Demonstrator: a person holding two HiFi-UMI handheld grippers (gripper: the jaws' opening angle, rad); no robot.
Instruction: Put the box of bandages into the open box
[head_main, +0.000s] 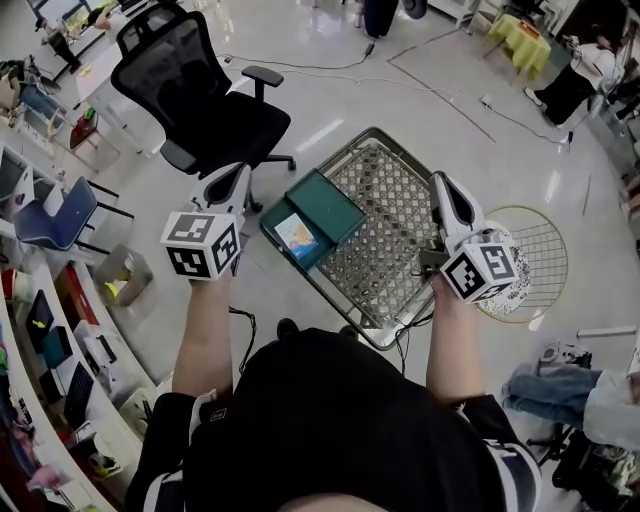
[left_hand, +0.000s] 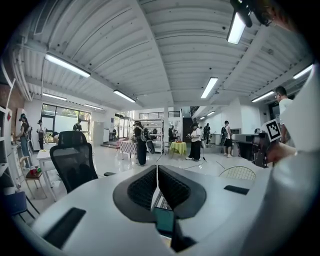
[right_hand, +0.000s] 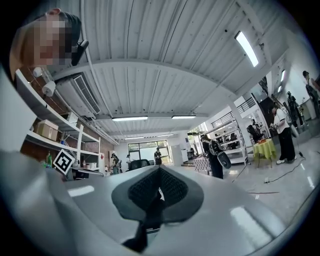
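Observation:
The open green box (head_main: 327, 203) lies at the left edge of the metal mesh table (head_main: 385, 215). The box of bandages (head_main: 296, 237), blue with an orange patch, lies inside the green box's near half. Both grippers are held up well above the table and point out level across the room. My left gripper (head_main: 240, 172) hangs left of the green box, its jaws shut with nothing between them (left_hand: 157, 167). A teal sliver of the green box (left_hand: 164, 220) shows beneath those jaws. My right gripper (head_main: 440, 180) is over the table's right side, also shut and empty (right_hand: 159, 170).
A black office chair (head_main: 195, 95) stands on the floor beyond the left gripper. A round wire frame (head_main: 540, 250) sits right of the table. Shelves (head_main: 50, 340) line the left side. Cables cross the floor, and several people stand further out in the room.

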